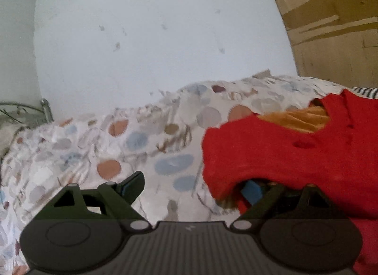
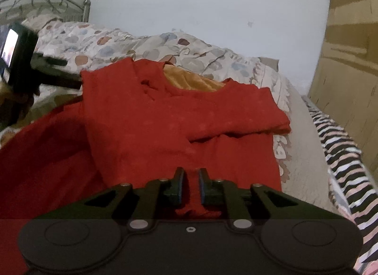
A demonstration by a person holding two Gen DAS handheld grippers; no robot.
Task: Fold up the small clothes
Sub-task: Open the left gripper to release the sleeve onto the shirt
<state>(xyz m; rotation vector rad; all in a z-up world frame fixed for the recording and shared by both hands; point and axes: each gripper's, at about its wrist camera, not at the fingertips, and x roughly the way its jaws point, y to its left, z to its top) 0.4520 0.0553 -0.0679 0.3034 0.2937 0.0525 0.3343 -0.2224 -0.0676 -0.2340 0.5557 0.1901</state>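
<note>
A bed covered by a pale bedspread printed with blue and rust blotches (image 1: 146, 142) is standing against a scuffed white wall (image 1: 153, 38), with a metal headboard (image 2: 47, 3) at one end. A red knit garment with a mustard lining (image 2: 165, 114) is lying partly folded on it. The right gripper (image 2: 191, 185) is pinching a red fold; the left gripper (image 1: 191, 187) is spread wide, its right finger under the hem
</note>
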